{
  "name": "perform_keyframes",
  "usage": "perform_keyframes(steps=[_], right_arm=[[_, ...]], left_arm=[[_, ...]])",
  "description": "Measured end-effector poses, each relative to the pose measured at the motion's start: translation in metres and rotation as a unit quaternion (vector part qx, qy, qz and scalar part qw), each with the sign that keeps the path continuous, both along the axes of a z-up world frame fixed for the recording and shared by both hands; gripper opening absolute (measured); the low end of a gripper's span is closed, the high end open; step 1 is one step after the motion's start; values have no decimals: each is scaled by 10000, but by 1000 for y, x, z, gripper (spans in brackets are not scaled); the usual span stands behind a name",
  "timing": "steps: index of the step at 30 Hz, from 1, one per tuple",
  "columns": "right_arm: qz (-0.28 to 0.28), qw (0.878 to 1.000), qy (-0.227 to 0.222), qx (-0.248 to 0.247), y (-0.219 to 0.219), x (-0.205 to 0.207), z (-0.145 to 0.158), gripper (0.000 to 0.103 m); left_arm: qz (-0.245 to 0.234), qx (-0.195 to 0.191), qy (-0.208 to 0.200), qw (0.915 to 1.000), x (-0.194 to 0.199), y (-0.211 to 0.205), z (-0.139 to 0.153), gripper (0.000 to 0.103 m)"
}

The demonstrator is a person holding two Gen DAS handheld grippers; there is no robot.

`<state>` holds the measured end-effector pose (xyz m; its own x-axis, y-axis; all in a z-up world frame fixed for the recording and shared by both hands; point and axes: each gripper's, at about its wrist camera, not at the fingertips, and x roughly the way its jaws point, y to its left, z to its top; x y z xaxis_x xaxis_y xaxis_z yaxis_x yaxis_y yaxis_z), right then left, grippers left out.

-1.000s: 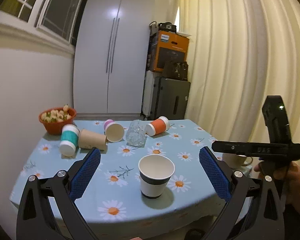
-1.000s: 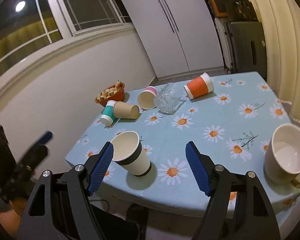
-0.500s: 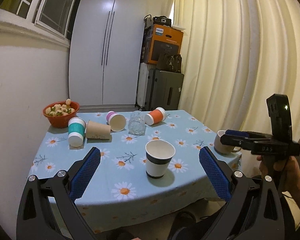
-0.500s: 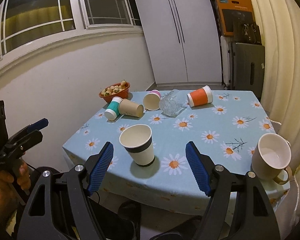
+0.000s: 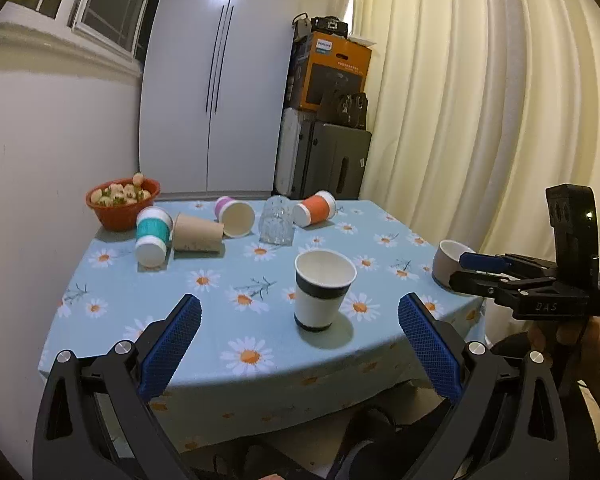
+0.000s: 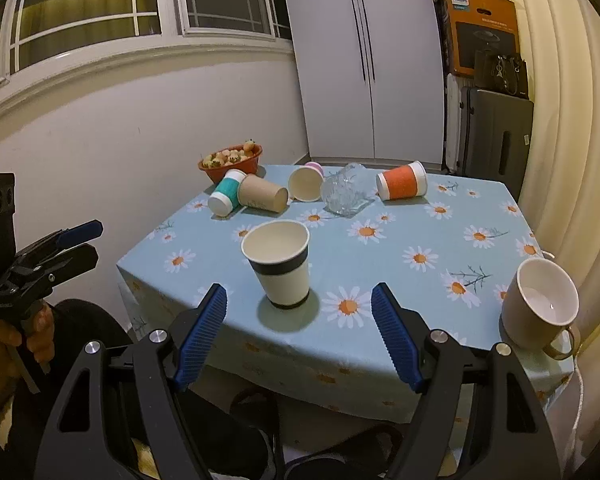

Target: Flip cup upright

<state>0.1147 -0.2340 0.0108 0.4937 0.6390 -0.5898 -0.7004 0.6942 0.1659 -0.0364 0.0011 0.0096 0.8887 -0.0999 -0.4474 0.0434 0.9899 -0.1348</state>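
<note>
- i hold my left gripper (image 5: 298, 344) level off the near edge of the table (image 5: 260, 376), its blue pads spread wide with nothing between them.
- my right gripper (image 6: 298, 330) is also off that edge, wide open and holding nothing.
- the paper cup (image 5: 322, 290) stands upright near the front of the table, mouth up, its long axis vertical.
- other cups (image 5: 198, 234) lie on their sides at the back.

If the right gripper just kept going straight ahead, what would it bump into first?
Most likely the upright paper cup with the dark band. It stands on the table almost centred between the open jaws of the right gripper, nearer than anything else. Depth is hard to judge through the fisheye.
</note>
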Motion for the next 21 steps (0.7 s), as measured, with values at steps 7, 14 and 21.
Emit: perform_keyframes(steps=[7,14,21], right_arm=[[-14,9998,160,-144,0,0,-19,75],[-12,9997,224,-123,-2,0,-26,75],[-31,9996,213,-157,-4,1,-28,75]], left_arm=[[-48,-75,54,9999,3,-1,-4,97],[-37,26,190,9998,4,-2,-5,97],[-66,26,368,9993,10,-4,-6,97]])
